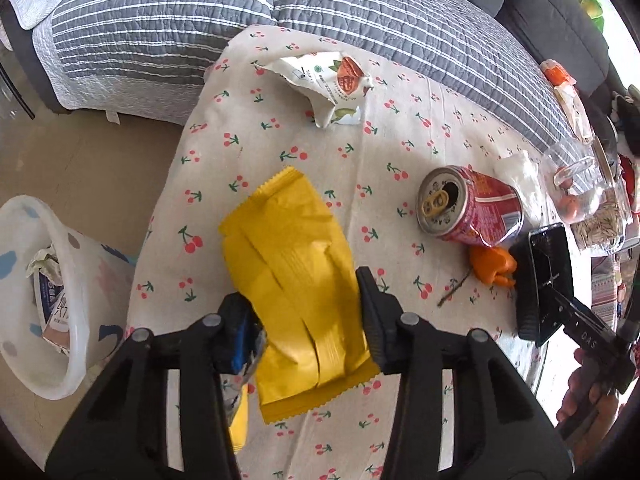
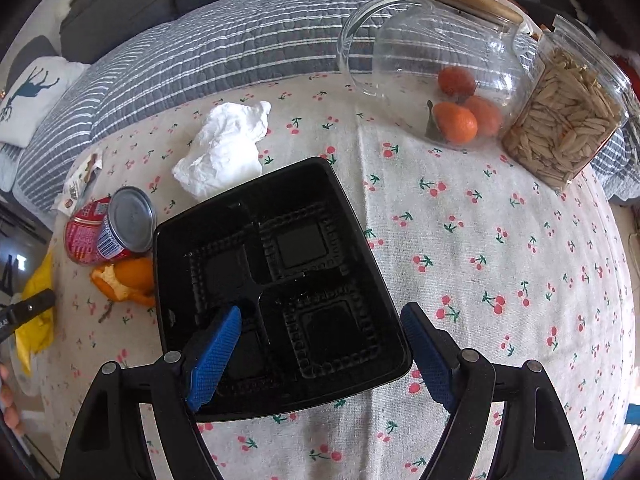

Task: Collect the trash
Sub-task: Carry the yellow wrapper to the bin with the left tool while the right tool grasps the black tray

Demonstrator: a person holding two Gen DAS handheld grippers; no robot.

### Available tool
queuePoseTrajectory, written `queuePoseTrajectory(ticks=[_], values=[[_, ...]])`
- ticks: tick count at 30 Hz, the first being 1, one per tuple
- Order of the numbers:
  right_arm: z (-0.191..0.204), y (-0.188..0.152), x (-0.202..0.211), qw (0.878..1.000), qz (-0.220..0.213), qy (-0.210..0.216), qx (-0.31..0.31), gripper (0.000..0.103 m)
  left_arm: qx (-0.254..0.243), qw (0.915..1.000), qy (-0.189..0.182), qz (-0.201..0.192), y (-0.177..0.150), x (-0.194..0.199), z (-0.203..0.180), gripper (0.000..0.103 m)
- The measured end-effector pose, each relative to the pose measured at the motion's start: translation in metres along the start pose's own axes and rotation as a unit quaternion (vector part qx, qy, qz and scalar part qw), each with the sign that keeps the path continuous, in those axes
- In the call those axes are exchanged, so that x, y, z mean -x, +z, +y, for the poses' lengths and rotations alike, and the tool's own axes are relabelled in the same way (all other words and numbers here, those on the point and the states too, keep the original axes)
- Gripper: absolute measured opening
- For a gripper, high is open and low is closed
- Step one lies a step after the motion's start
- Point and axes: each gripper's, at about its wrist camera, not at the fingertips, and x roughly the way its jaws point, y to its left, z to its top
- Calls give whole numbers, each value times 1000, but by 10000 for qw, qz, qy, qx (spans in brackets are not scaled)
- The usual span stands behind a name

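The yellow wrapper (image 1: 296, 276) lies on the cherry-print tablecloth (image 1: 400, 148), its near half between the 2 fingers of the left gripper (image 1: 308, 320). The left finger sits at the wrapper's left edge and the right finger at its right edge; whether the pads actually press the foil cannot be told, though the jaws stand fairly wide around it. In the right wrist view a corner of the same wrapper (image 2: 36, 308) shows at the far left.

The black plastic tray (image 2: 276, 284), with 4 compartments, rests on the cloth in front of the right gripper (image 2: 320, 344). That gripper is spread open: its left blue pad (image 2: 216, 356) lies over the tray's near-left compartment, and its right pad is just outside the tray's right rim.

Left of the tray lies a red drink can (image 2: 108, 228) on its side, with an orange peel (image 2: 128, 280) just beside it and touching the tray's edge. A crumpled white tissue (image 2: 224, 148) sits behind the tray. Farther back stand a glass jug (image 2: 432, 60) with tangerines seen through it and a jar of seeds (image 2: 564, 120).

In the left wrist view, a torn white snack bag (image 1: 328, 84) lies near the table's far edge, and a white bin (image 1: 52, 292) with paper trash inside stands on the floor to the left of the table.
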Motion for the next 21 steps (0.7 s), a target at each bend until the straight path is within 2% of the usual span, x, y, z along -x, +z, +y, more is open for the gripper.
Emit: queuePoseTrajectory(ticks=[1, 2, 4, 5, 11, 21], values=[[0, -1, 0, 10000, 8, 17, 18, 77, -65, 10000, -19, 21, -1, 1, -2, 47], [1, -1, -1, 10000, 22, 18, 57, 67, -135, 9999, -45, 45, -5, 4, -3, 47], [4, -4, 1, 9999, 4, 49, 143, 64, -262, 9996, -71, 75, -10, 9, -1, 47], [6, -5, 2, 9998, 0, 80, 194, 58, -332, 9994, -71, 78, -13, 12, -1, 47], [15, -14, 13, 9991, 158, -17, 398, 56, -579, 9983, -59, 66, -23, 23, 11, 47], [45, -33, 47, 9973, -13, 28, 734, 56, -689, 9976, 18, -97, -40, 50, 43, 47]])
